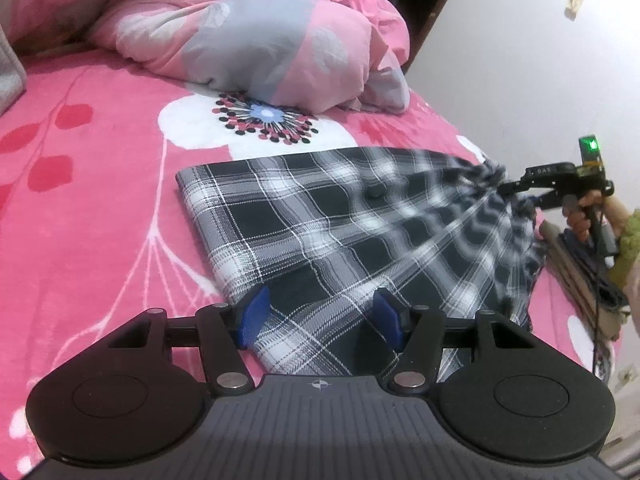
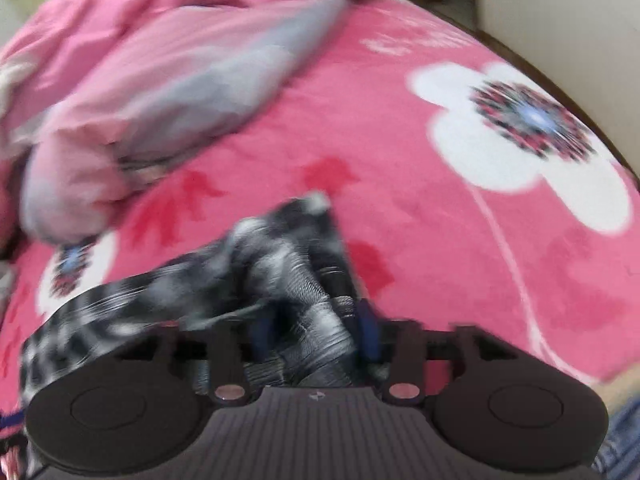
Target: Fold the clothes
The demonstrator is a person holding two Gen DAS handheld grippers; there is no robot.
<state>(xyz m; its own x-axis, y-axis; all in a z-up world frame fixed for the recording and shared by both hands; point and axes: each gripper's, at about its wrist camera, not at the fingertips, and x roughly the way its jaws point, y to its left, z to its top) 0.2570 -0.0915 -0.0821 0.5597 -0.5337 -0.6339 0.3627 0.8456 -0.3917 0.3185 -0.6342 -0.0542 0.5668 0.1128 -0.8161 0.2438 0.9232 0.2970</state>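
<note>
A black-and-white plaid cloth [image 1: 320, 216] lies folded flat on the pink flowered bed, its left edge straight. My left gripper [image 1: 320, 320] hangs open just over the cloth's near corner, blue pads [image 1: 254, 316] wide apart and nothing pinched. The cloth's far right corner is gathered into a bunch at the tip of my right gripper [image 1: 516, 188], held by a person's hand [image 1: 580, 216]. In the blurred right wrist view the bunched plaid [image 2: 280, 248] sits between the jaws of the right gripper [image 2: 314, 332], which stand wide apart, so the cloth looks loose there.
A crumpled pink and grey duvet [image 1: 260, 40] is heaped at the back of the bed. The pink blanket [image 1: 100, 200] spreads to the left of the cloth. A white wall [image 1: 500, 60] runs along the right side, with cables and clutter at the bed's right edge [image 1: 592, 280].
</note>
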